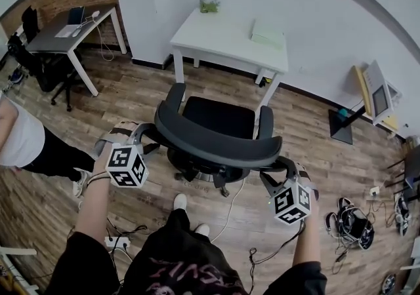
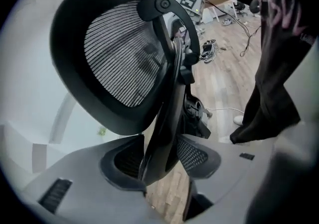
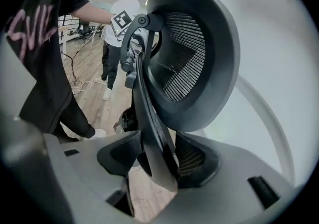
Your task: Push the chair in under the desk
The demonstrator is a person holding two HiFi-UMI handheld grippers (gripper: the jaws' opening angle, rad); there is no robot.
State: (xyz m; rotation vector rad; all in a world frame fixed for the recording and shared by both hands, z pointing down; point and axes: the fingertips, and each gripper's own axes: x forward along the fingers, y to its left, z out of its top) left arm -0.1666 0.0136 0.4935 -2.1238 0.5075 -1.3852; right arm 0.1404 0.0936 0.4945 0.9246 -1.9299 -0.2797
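The left hand-held gripper (image 1: 149, 137) (image 2: 159, 161) is released: its 2 jaws stand wide apart astride 1 side rim of the backrest of a black mesh-backed office chair (image 1: 216, 117) (image 2: 119, 63), and the rim runs up between the pads without being clamped. The right hand-held gripper (image 1: 272, 170) (image 3: 157, 161) is likewise released, its 2 jaws spread around the opposite side rim of the same backrest (image 3: 194, 63). Both point forward and down, 1 at each end of the curved back. Just beyond them lie the seat and the 2 armrests, above the chair's wheeled base on a wood-plank floor (image 1: 131, 97). Farther ahead stands a white rectangular surface (image 1: 230, 35); the chair faces it and stops just short of it, with the seat out from under the top. A small green plant (image 1: 209, 5) sits at the far edge of that surface, and a pale flat box (image 1: 268, 33) lies toward its right end. Off to the left of the left hand-held gripper stands a person in a white top (image 1: 20, 136) (image 3: 119, 24). Cables (image 1: 354, 221) lie on the floor to the right of the right hand-held gripper.
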